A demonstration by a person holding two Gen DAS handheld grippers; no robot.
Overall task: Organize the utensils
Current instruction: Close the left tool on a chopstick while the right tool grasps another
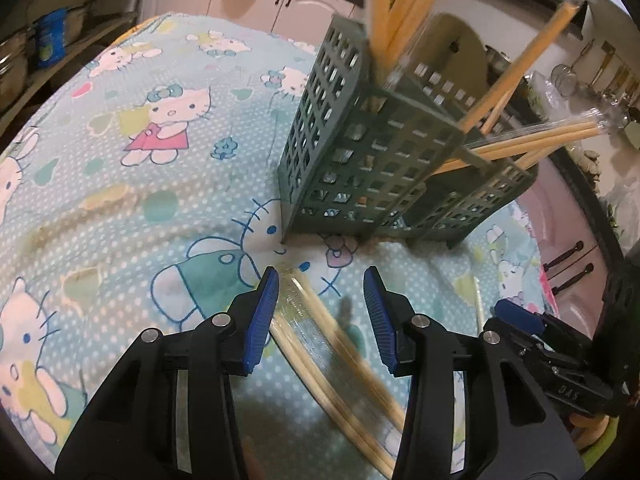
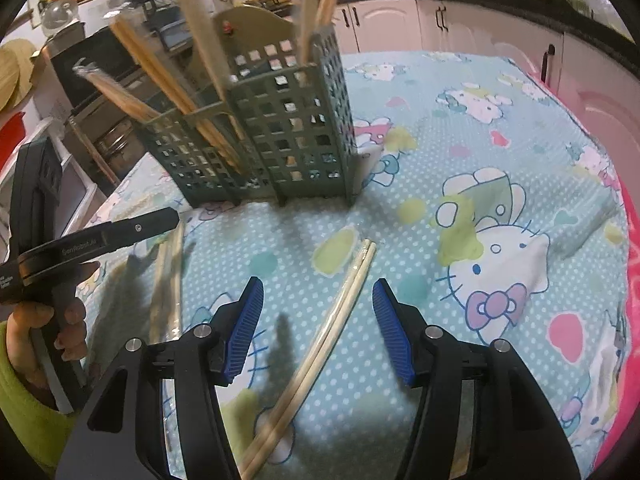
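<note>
The green utensil holder (image 2: 280, 136) looks like matt moulded plastic, its walls a lattice of square holes. Before it, the cartoon-printed cloth (image 2: 460, 168) is soft, matt and slightly rumpled. On that cloth in front of the holder, pale, smooth wooden chopsticks (image 2: 320, 344) lie in glossy clear plastic wrap.

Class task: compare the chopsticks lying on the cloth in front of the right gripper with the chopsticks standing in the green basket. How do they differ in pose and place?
The chopsticks on the cloth lie flat on the cartoon-print tablecloth; the chopsticks in the basket stand up and lean out of the green basket. The pair on the cloth lies between the open jaws of the right gripper; the ones in the basket are beyond it. Both look pale, wooden and clear-wrapped.
</note>
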